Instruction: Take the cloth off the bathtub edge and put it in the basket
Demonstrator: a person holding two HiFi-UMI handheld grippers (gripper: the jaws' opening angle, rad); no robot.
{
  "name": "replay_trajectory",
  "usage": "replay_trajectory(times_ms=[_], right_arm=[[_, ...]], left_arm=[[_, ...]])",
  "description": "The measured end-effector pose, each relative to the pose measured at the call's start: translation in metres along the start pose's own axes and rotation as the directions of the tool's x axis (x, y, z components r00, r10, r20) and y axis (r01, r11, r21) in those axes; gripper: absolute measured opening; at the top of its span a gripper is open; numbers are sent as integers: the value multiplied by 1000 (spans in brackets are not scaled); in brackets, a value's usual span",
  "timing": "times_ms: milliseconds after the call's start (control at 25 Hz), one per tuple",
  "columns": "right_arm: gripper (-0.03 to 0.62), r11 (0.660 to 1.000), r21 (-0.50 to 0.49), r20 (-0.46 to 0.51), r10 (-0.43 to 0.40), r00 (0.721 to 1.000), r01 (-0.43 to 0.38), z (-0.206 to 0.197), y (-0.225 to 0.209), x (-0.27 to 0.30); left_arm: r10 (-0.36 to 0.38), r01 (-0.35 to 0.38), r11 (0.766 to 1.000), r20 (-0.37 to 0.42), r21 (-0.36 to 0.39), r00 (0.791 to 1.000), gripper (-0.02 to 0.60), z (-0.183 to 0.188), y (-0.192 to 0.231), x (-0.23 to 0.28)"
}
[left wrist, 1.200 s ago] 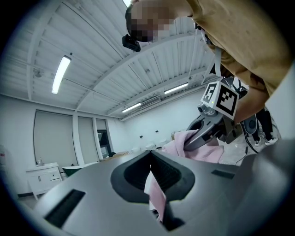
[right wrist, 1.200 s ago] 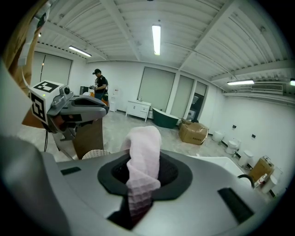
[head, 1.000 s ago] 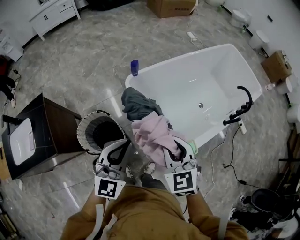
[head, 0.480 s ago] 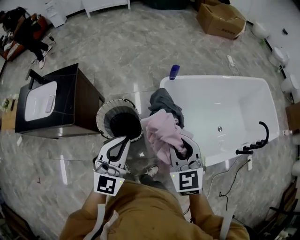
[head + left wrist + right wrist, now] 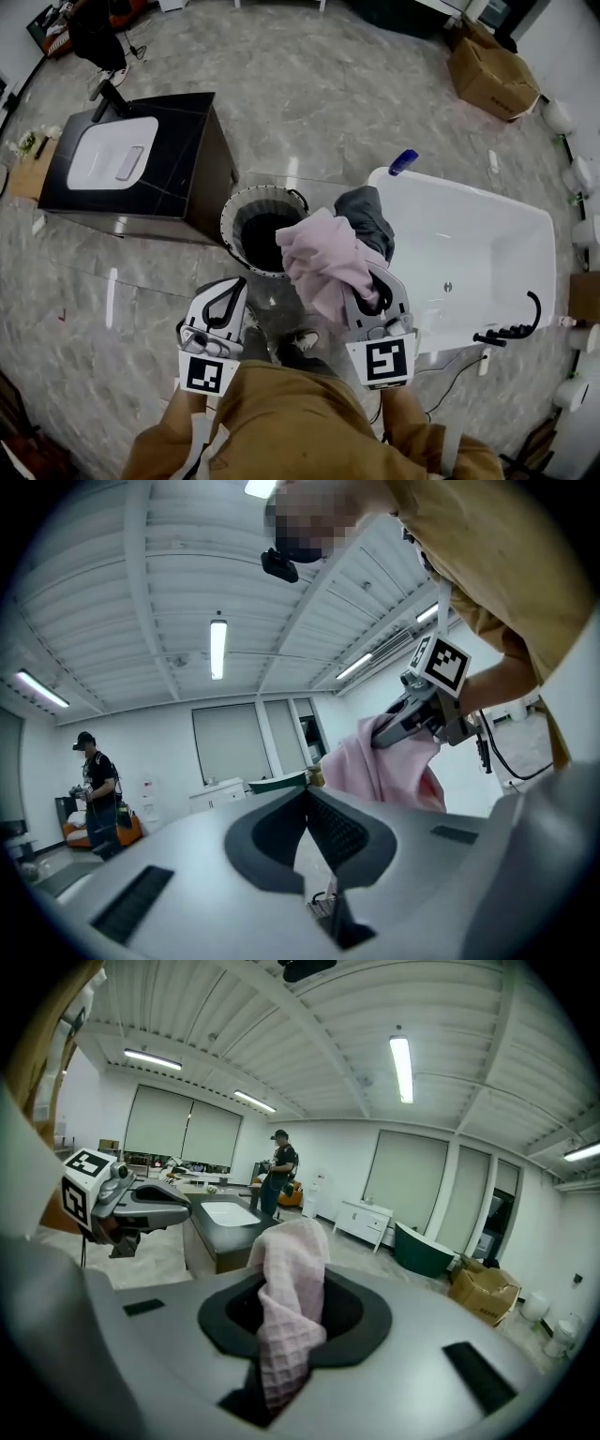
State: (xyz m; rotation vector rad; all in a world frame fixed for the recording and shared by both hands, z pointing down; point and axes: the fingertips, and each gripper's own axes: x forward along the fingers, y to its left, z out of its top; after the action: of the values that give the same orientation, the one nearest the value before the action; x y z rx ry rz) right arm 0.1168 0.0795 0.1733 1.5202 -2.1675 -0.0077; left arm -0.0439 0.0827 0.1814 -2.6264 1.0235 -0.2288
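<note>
My right gripper (image 5: pixel 373 277) is shut on a pink waffle cloth (image 5: pixel 322 257), which hangs bunched between the bathtub (image 5: pixel 487 234) and the basket (image 5: pixel 236 217). In the right gripper view the cloth (image 5: pixel 298 1246) runs up through the closed jaws of the right gripper (image 5: pixel 289 1288). The basket is round with a white ribbed wall and a dark inside, just left of the cloth. A grey cloth (image 5: pixel 367 214) lies over the tub's near corner. My left gripper (image 5: pixel 230 291) hovers below the basket, shut and empty (image 5: pixel 307 795).
A dark cabinet with a white sink (image 5: pixel 141 164) stands left of the basket. A blue bottle (image 5: pixel 403 161) sits on the tub's far corner, and a black faucet (image 5: pixel 516 328) on its right end. A cardboard box (image 5: pixel 492 75) lies far right. A person (image 5: pixel 278 1180) stands in the background.
The view has swung left. The pink cloth in my right gripper has come away from the tub edge and now hangs close beside the basket. The grey cloth stays on the tub.
</note>
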Motion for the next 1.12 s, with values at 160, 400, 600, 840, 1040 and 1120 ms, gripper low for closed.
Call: replay_trajectory(times_ms=[160,400,600,840,1040,1120], right_arm=[[84,1000,-1,-4,16,1000,-16,24,23,25],[84,1000,-10,7,2,1000,-2,63,47,57],[84,999,-12,10,-39,999,39,85,56,75],[84,998,16,22,-54,998,53,99,61,87],[84,1000,25,21,-11,1000,10,98,55,97],[84,1000,18,20,1,1000,-2,96,49,103]], left_arm=[[25,-24,999,15,-27,1000,6,-12,33,-9],[0,2,999,56,-33,998,6,-18,77,-11],[-27,30,999,90,-39,996,6,-22,109,-10],[-53,56,998,92,-37,994,6,-27,125,-4],[-19,22,999,82,-39,996,6,-28,132,6],[-8,12,999,75,-50,997,6,-27,131,12]])
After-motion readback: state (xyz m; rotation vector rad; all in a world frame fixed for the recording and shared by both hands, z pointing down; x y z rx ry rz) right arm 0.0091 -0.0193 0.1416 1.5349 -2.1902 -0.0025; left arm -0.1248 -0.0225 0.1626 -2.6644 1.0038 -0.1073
